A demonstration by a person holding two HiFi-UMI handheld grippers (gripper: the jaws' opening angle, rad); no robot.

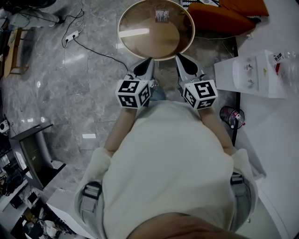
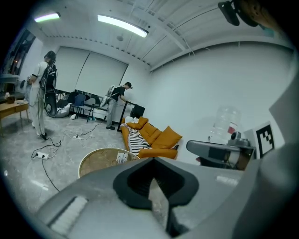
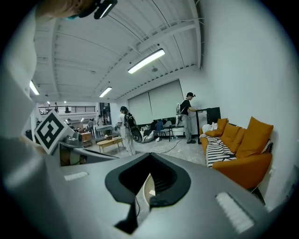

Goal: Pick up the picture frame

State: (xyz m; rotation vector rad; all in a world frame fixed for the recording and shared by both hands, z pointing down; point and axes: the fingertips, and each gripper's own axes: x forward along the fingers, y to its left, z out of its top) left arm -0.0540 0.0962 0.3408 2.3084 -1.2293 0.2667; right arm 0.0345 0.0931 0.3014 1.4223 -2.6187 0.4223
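Note:
In the head view, a small picture frame (image 1: 162, 16) stands on the far part of a round wooden table (image 1: 140, 42). My left gripper (image 1: 149, 61) and right gripper (image 1: 179, 57) are side by side in front of my chest. Both point at the table's near rim, and both are shut with nothing between the jaws. The left gripper view shows its shut jaws (image 2: 154, 175) low in the picture, with the table (image 2: 96, 163) and the frame (image 2: 122, 158) beyond and the right gripper (image 2: 217, 151) alongside. The right gripper view shows its own shut jaws (image 3: 147, 179); the frame is hidden there.
An orange sofa (image 1: 224, 14) with a striped cushion stands behind the table on the right. A white water dispenser (image 1: 252, 74) stands to my right by the wall. A cable and power strip (image 1: 71, 36) lie on the grey floor to the left. People (image 2: 39, 93) stand at the far end of the room.

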